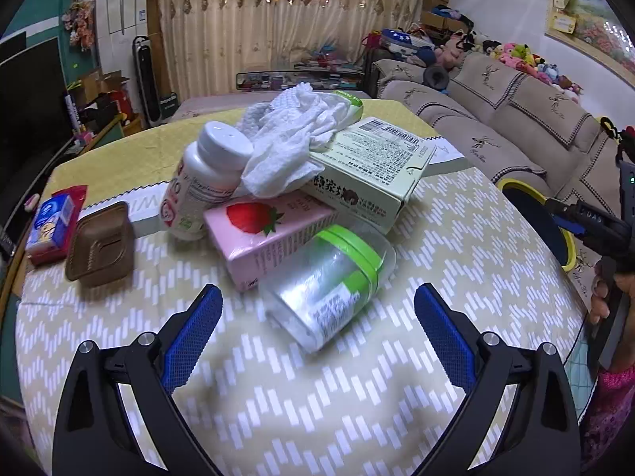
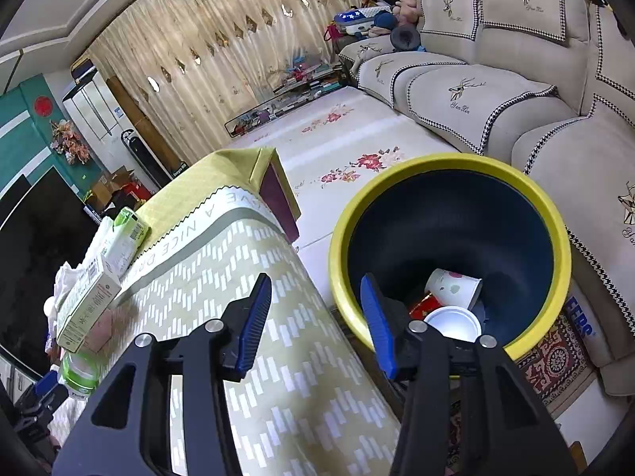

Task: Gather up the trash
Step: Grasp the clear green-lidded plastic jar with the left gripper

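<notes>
From the left wrist, the left tool (image 1: 317,305) is spread wide and empty above the table (image 1: 456,238), its tips either side of one clear jar with a green lid (image 1: 327,281) lying on its side. Behind sit one pink strawberry carton (image 1: 266,234), one white bottle (image 1: 206,182), one pale box (image 1: 373,174) and crumpled tissue (image 1: 289,146).

From the right wrist, the right tool (image 2: 315,297) is partly open, holding nothing, over the table edge beside the yellow-rimmed bin (image 2: 448,162), which holds two cups (image 2: 452,285).

place: home living room | evidence: sofa (image 2: 496,91), curtains (image 1: 278,20), plush toys (image 1: 516,53), television (image 1: 27,111)
</notes>
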`<state>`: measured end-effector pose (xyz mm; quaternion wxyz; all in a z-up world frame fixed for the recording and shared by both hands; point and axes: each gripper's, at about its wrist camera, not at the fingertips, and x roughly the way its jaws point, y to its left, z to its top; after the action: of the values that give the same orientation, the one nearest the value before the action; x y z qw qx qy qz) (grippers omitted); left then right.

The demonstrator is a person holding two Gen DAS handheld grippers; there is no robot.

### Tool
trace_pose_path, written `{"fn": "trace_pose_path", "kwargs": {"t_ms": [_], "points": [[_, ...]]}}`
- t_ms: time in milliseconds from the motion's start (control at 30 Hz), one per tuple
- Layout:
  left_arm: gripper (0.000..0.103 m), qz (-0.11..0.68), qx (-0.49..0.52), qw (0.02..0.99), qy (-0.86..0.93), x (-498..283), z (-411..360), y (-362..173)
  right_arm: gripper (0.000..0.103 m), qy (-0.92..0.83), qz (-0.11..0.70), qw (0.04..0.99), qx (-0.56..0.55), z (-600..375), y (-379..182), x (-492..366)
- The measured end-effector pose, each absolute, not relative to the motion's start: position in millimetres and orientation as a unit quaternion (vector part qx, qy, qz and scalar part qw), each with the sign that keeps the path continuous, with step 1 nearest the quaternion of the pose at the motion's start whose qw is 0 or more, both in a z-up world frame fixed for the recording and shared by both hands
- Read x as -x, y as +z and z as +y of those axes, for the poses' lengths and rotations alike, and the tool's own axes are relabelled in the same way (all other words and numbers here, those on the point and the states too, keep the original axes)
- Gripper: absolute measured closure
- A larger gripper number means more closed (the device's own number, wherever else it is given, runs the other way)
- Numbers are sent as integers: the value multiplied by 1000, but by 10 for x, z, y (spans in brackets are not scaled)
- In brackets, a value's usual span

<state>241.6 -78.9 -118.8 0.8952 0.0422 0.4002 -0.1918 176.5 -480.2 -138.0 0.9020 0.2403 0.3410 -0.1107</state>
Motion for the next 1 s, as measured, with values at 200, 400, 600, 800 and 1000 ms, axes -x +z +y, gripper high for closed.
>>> {"fn": "trace_pose_path", "kwargs": {"t_ms": [200, 400, 600, 800, 1000], "points": [[7, 409, -46, 884, -222, -2450, -891, -1257, 57, -105, 347, 899, -245, -4776, -1415, -1805], [12, 417, -62, 870, -257, -2317, -1054, -1233, 52, -101, 349, 897, -250, -4784, -1439, -1823], [16, 415, -80, 875, -238, -2337, -1085, -1246, 52, -101, 348, 897, -254, -4788, -1443, -1818], [16, 397, -118, 883, -220, -2407, -1147, -1279, 52, -97, 352, 895, -257, -4786, -1458, -1832], [25, 387, -107, 884, -241, -2487, -1145, -1233, 52, -94, 355, 893, -259, -4785, -1470, -1848]]}}
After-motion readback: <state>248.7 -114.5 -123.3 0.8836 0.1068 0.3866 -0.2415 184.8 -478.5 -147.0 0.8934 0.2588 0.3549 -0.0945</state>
